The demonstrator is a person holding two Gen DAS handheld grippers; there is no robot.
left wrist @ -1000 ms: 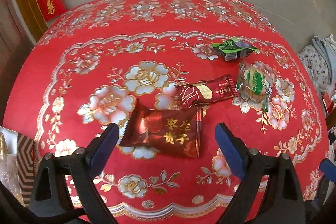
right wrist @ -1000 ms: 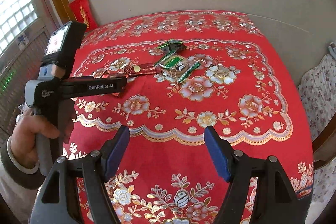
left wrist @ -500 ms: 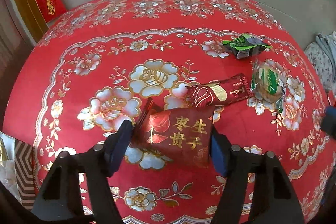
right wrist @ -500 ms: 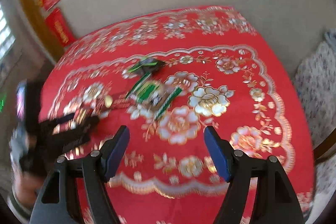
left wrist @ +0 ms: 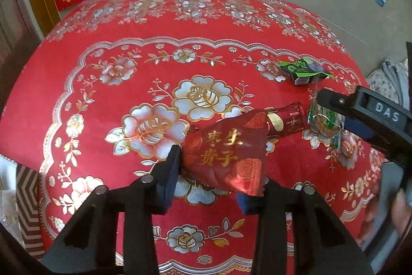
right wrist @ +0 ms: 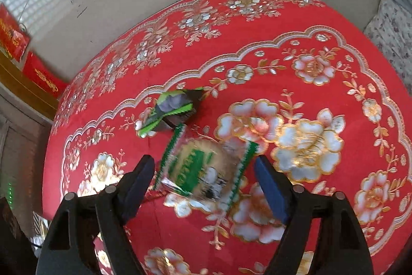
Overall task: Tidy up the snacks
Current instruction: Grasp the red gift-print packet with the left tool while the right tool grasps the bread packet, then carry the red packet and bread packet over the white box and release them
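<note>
**Ana:** Left gripper [left wrist: 211,179] was pinching the dark red packet [left wrist: 226,156], wasn't it?

**Ben:** Yes. Its jaws pressed in on the packet's two sides, one blue pad [left wrist: 171,172] against the left edge, the other mostly hidden under the lower right corner. The packet sat between them, tilted, its right end raised over the red floral tablecloth [left wrist: 103,99].

**Ana:** How did it look?

**Ben:** Glossy and crinkled, with four gold Chinese characters and rose prints, and serrated ends. Just behind it lay a narrow red bar wrapper [left wrist: 285,117] with a gold oval, partly covered by the packet's top corner.

**Ana:** And the right gripper [right wrist: 206,179]?

**Ben:** Spread wide. The clear packet with green edging [right wrist: 206,172] lay on the cloth between its fingers, close to both pads but touching neither as far as I could tell. The shot was blurred there.

**Ana:** What was inside?

**Ben:** A round pale biscuit under a green label; the print was unreadable. In the left view that gripper's fingers hung over the same packet [left wrist: 324,120].

**Ana:** Anything else?

**Ben:** A green-and-black wrapper [right wrist: 172,110] lay just beyond the clear one, nearer the wall, apart from both grippers.
</note>
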